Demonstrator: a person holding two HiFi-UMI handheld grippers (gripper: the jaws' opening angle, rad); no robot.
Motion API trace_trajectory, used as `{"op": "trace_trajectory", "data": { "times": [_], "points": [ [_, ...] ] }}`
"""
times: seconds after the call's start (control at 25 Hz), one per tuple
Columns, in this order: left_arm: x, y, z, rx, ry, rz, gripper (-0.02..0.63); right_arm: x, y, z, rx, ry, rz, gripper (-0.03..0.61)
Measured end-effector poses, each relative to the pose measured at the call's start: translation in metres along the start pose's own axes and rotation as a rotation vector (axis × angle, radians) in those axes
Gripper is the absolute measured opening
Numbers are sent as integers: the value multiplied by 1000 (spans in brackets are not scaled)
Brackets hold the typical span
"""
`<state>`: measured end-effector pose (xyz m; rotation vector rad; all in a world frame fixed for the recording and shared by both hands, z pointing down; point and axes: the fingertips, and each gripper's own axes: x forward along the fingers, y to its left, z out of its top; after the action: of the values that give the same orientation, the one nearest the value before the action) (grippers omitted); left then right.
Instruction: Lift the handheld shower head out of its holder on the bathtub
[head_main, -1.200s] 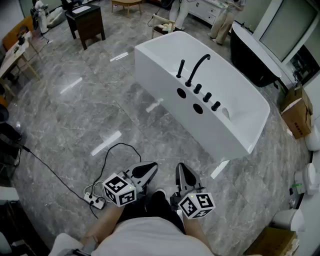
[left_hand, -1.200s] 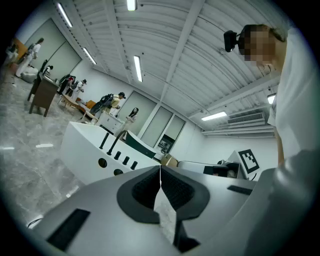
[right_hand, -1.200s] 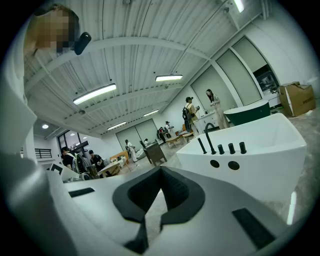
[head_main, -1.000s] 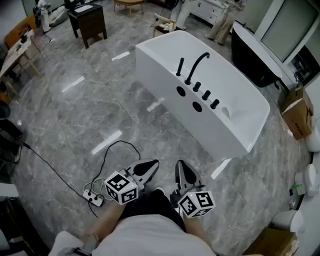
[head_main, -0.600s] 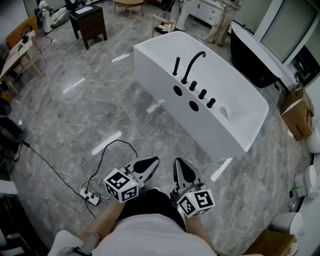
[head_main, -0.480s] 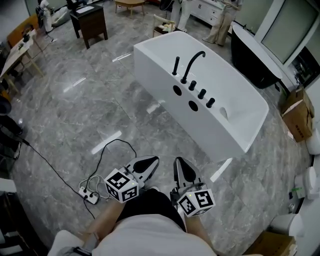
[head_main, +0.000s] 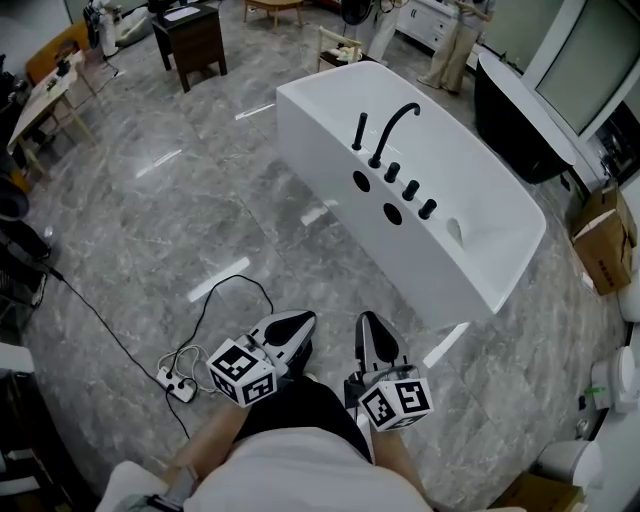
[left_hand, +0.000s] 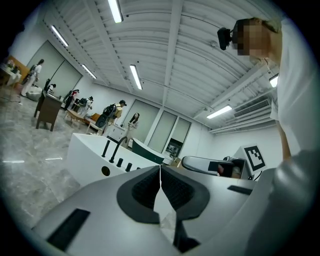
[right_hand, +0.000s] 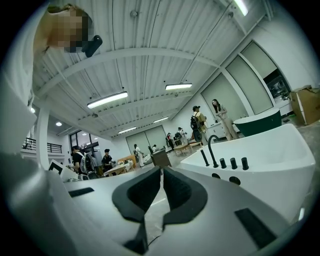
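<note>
Approach to the bathtub (head_main: 470, 270), both claws empty. The left claw (head_main: 287, 328) and the right claw (head_main: 371, 335) point roughly level, each with its jaws pressed together on nothing. The shower head (head_main: 360, 131) is the slim black wand seated upright in the tub's rim, ahead of both claws and well apart from them, just beside the arched faucet (head_main: 396, 124) and in line with a row of knobs (head_main: 410, 190). It is judged rigid, fairly light and smooth-skinned, so liable to slip. A hose probably trails below it and would add drag. The best hold looks to be across the straight shaft below its tip, with a pull straight up. The head view alone shows both claws together, the stretch of floor (head_main: 180, 220) between them and the tub, and a cable (head_main: 215, 300) to the left of the left claw. The gripper views alone show the closed pads from behind, and the wand in side profile against the tub.
</note>
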<state>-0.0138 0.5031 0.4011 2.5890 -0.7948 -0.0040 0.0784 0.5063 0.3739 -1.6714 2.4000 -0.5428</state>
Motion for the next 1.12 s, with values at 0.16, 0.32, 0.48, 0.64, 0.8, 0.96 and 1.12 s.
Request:
{"op": "trace_trajectory", "data": {
  "times": [0.16, 0.32, 0.48, 0.64, 0.8, 0.96, 1.12],
  "points": [
    [11, 14, 3, -6, -10, 20, 12, 13, -9, 1, -7, 2, 2, 18],
    [30, 31, 8, -14, -16, 14, 12, 33, -19, 3, -17, 8, 6, 18],
    [52, 52, 19, -17, -19, -2, 12, 60, -32, 8, -23, 8, 4, 17],
    [81, 76, 34, -10, -8, -20, 12, 91, -49, 18, -19, 8, -2, 18],
    [107, 97, 57, 0, -3, -50, 12, 124, -64, 31, -24, 12, -11, 18],
    [126, 119, 76, 1, 1, -65, 12, 157, -71, 42, -31, 12, -11, 18],
    [147, 137, 86, 0, 12, -84, 12, 184, -78, 49, -38, 14, -6, 18]
  ]
}}
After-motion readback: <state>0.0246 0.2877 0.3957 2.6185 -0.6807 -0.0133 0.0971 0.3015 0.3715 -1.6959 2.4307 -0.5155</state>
